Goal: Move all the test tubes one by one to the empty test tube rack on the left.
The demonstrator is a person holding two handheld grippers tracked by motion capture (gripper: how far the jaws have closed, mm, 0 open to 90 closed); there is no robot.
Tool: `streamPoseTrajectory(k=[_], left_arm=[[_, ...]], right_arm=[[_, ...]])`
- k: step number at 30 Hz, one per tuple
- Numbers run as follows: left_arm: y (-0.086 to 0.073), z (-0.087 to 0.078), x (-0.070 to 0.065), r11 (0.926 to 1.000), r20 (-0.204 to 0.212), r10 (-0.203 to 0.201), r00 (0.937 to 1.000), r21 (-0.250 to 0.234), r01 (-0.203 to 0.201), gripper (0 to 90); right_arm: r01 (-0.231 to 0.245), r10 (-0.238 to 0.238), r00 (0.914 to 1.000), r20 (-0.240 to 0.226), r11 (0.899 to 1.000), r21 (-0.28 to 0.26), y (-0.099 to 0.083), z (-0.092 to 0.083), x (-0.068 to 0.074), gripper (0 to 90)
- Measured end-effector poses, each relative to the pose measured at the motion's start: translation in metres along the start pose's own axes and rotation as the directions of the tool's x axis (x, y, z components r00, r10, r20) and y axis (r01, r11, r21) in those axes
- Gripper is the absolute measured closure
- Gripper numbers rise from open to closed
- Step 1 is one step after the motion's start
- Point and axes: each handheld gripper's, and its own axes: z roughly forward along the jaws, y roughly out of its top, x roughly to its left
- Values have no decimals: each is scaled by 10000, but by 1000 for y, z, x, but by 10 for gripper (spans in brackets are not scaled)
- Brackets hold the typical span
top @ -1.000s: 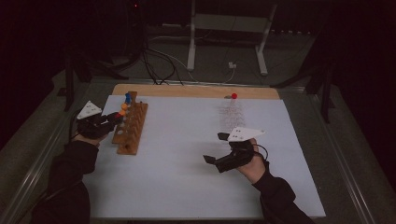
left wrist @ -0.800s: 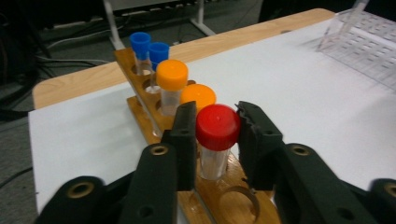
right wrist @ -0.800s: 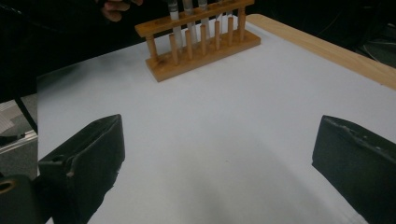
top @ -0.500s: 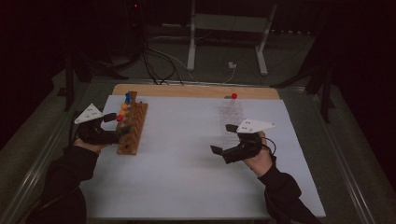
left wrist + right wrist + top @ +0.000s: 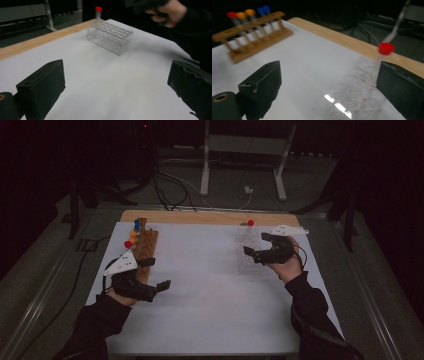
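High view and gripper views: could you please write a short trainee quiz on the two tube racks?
1. True or false: the clear plastic rack holds just one red-capped tube.
2. Which cap colour is missing from the brown wooden rack? A red, B orange, C green.
3. Fill in: in the high view, the brown wooden rack stands at the ____ side of the white sheet.
Key: 1 true; 2 C; 3 left.

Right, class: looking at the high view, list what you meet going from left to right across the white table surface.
Left gripper → wooden rack of coloured-capped tubes → clear rack with one red-capped tube → right gripper. Both grippers have open jaws with nothing between them.
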Motion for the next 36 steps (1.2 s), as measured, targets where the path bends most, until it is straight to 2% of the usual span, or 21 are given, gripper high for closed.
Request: streamPoseTrajectory(k=[2,3,5,7,10,11,15,19,23,25,27,28,32,36], left_arm=[[-3,4,-2,9999,164,56,9998,116,-58,13],[-4,5,-3,9999,168,73,9998,127,-75,13],[-6,8,-3,9998,352,-50,9994,175,44,13],[-7,10,-4,9997,429,-77,9990,219,67,12],[-8,12,-6,9996,430,-122,9990,247,111,13],[-8,13,-6,9996,513,-110,9986,270,96,12],[-8,14,-9,9993,488,91,9988,360,-108,13],[-9,13,-8,9995,498,119,9987,302,-135,13],[-10,14,-8,9989,480,114,9988,452,-136,13],[-10,14,-8,9987,441,153,9989,470,-174,13],[-10,14,-8,9986,474,146,9988,504,-170,13],[-10,14,-8,9985,434,178,9989,501,-200,13],[-11,15,-7,9975,524,111,9986,688,-147,13],[-11,17,-7,9965,475,126,9988,814,-164,13]], right_arm=[[-169,164,9994,306,9997,158,-1,10,-10,141],[-235,229,9994,270,9994,234,-2,14,-15,199],[-304,285,9985,463,9987,413,-4,24,-24,256],[-411,379,9975,591,9977,534,-6,34,-33,366],[-350,282,9953,924,9968,723,-8,46,-44,468],[-409,318,9927,1160,9962,773,-8,50,-47,477],[-767,626,9874,1456,9927,936,-8,64,-58,537],[-952,779,9850,1541,9895,1087,-7,75,-63,567],[-978,783,9847,1557,9877,1218,-6,83,-64,629],[-1004,783,9821,1712,9871,1244,-4,85,-65,649],[-1043,812,9819,1710,9859,1311,-4,87,-66,712],[-1085,847,9803,1783,9858,1280,-4,87,-66,741],[-1106,866,9803,1777,9853,1302,-1,85,-66,752],[-1070,877,9805,1760,9889,1030,10,76,-65,754]])
